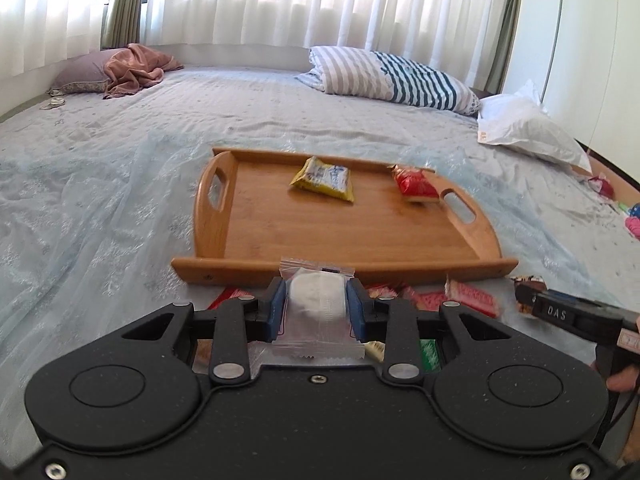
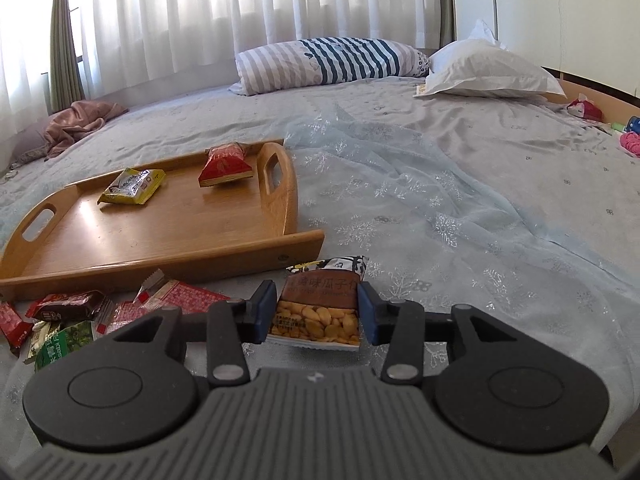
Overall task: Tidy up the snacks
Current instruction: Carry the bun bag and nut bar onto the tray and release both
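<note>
Clamping a clear-wrapped white snack [image 1: 317, 305] between its blue pads, the left gripper [image 1: 317, 307] sits just short of the near rim of the wooden tray [image 1: 304, 232], with the packet's crimped top edge overlapping that rim in the left wrist view. On the tray's floor lie a yellow packet [image 1: 323, 179] toward the far middle and a red packet [image 1: 414, 183] close to the right-hand handle cutout, the two apart from each other. Loose snacks [image 1: 472, 300] in red and pink wrappers are scattered on the bed [image 1: 100, 184] between the tray's near rim and the left gripper, partly hidden by its body, and a green wrapper shows beneath it. The right gripper [image 2: 317, 307] is closed on a seed packet [image 2: 320, 304] printed with yellow kernels and Chinese characters, holding it upright by its sides, off to the right of the tray's near corner and above a pale blue snowflake-patterned cloth [image 2: 420, 216] spread over the bed. In the right wrist view the remaining pile, including a dark red bar [image 2: 68, 306] and a green wasabi packet [image 2: 60, 342], lies to the left of that gripper, just in front of the tray. A striped pillow [image 2: 320, 62] and a white pillow [image 2: 488, 68] rest at the far side below white curtains [image 2: 256, 4].
</note>
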`<action>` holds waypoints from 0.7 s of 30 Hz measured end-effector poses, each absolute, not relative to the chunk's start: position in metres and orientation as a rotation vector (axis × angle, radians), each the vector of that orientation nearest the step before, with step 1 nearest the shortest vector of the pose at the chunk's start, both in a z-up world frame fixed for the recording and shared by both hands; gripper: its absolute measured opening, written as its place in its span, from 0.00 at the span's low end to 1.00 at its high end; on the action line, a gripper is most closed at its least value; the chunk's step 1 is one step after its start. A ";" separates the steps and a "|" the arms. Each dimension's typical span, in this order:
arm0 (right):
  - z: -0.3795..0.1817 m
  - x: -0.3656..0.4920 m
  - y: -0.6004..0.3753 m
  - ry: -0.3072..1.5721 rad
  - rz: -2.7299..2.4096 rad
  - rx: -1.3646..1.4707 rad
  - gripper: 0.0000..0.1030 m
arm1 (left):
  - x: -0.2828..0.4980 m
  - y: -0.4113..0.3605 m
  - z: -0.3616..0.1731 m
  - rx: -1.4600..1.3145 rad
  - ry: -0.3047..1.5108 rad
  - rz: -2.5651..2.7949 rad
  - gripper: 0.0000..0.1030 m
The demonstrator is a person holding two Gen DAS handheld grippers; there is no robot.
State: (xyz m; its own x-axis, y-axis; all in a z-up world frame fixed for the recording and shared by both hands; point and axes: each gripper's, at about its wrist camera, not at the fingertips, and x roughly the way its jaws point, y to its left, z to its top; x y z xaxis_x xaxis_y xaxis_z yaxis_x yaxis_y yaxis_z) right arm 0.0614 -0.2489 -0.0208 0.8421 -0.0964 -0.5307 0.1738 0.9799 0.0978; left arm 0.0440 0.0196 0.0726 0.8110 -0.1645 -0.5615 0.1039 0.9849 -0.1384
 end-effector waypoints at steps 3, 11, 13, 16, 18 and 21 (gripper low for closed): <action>-0.014 0.060 -0.252 0.525 -0.137 0.148 0.46 | 0.056 0.014 0.079 -0.126 0.599 -0.159 0.30; 0.004 0.072 -0.255 0.450 -0.071 0.149 0.46 | 0.088 -0.004 0.098 -0.180 0.553 -0.205 0.30; 0.009 0.078 -0.256 0.439 -0.039 0.160 0.46 | 0.098 -0.009 0.100 -0.186 0.550 -0.225 0.30; 0.015 0.091 -0.257 0.414 0.024 0.167 0.46 | 0.116 -0.017 0.100 -0.177 0.552 -0.234 0.30; 0.018 0.100 -0.257 0.406 0.063 0.162 0.46 | 0.129 -0.023 0.099 -0.179 0.563 -0.238 0.30; 0.020 0.115 -0.253 0.393 0.117 0.131 0.46 | 0.149 -0.030 0.094 -0.200 0.579 -0.251 0.30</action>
